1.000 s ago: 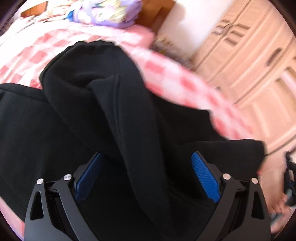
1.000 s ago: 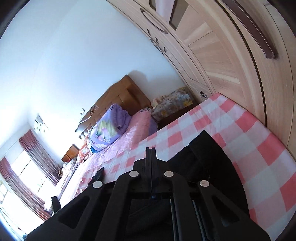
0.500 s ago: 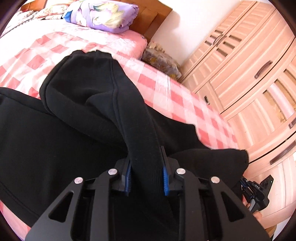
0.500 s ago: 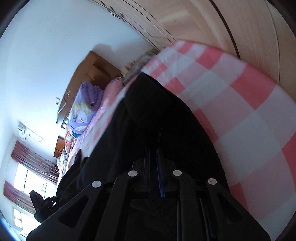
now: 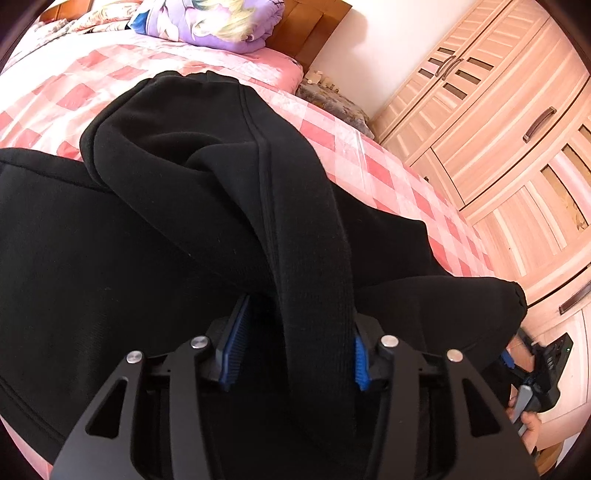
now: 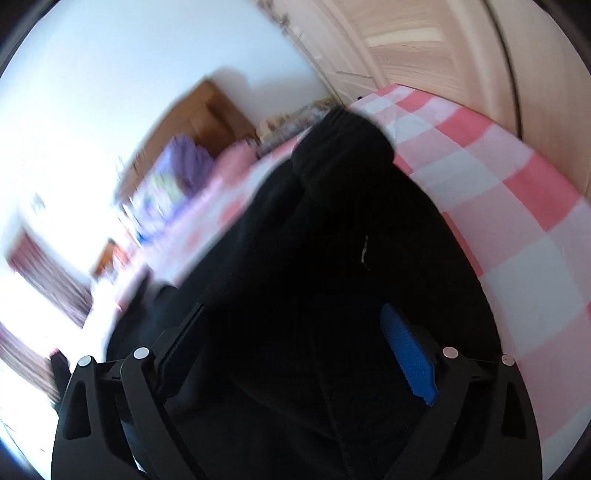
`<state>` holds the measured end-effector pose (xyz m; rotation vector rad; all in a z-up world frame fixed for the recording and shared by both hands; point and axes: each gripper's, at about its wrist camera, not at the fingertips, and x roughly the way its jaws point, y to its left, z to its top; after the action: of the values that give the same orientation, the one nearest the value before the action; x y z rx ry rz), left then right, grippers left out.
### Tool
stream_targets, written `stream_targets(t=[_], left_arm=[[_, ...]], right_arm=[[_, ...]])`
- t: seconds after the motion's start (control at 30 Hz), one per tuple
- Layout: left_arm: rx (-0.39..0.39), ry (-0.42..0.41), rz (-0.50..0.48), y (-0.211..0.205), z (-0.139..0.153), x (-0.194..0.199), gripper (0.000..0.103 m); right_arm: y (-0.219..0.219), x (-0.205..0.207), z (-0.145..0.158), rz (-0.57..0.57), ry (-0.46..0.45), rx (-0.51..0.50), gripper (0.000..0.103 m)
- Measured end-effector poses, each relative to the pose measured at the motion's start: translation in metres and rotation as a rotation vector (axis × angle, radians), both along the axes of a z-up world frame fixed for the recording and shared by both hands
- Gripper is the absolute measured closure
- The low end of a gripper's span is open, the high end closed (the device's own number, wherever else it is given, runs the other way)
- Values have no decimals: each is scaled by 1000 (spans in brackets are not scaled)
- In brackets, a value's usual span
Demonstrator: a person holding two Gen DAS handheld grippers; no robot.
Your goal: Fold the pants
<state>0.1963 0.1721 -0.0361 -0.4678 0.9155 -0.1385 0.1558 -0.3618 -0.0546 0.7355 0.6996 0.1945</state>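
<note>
Black pants (image 5: 177, 206) lie on a pink checked bed (image 5: 332, 136). One leg is folded over the rest, and its ribbed cuff runs down between my left gripper's (image 5: 295, 354) jaws, which stand part open around it with a gap at the left pad (image 5: 232, 350). In the right wrist view the black pants (image 6: 351, 221) fill the middle, blurred. My right gripper (image 6: 299, 354) is open with its jaws wide apart over the fabric; its blue pad (image 6: 406, 354) shows. The right gripper also shows in the left wrist view (image 5: 532, 373), in a hand at the bed's edge.
A purple patterned quilt (image 5: 207, 18) lies at the head of the bed by a wooden headboard (image 5: 310, 22). A light wooden wardrobe (image 5: 498, 122) stands along the right side. A nightstand with a patterned cover (image 5: 332, 103) sits between them.
My left gripper was open, shut on the pant leg, and has now loosened around it. My right gripper was shut on the fabric and has now opened wide.
</note>
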Motion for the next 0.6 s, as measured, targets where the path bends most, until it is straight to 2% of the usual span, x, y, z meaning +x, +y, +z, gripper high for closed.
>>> stream_targets(t=[0.17,0.27,0.33,0.37,0.43,0.6], left_arm=[[2,-2,12,1,-3,0,47],[-4,-9,10,0,-2,-1,52],[-27,-24,-19,-1,0,-3,69],[-25,-30,-29,-3,3,-4,74],[13,-55,-34,-7,12,-8,77],[10,-139,-44,-5,50,-13,78]], right_arm=[[-10,23,3,-27,22,15,13],[-8,45,1,-37,54,-12,15],[-3,51,4,-50,61,-49,28],[-2,51,7,-60,48,-71,49],[1,44,15,-65,9,-87,65],[7,25,51,-58,-106,-130,75]])
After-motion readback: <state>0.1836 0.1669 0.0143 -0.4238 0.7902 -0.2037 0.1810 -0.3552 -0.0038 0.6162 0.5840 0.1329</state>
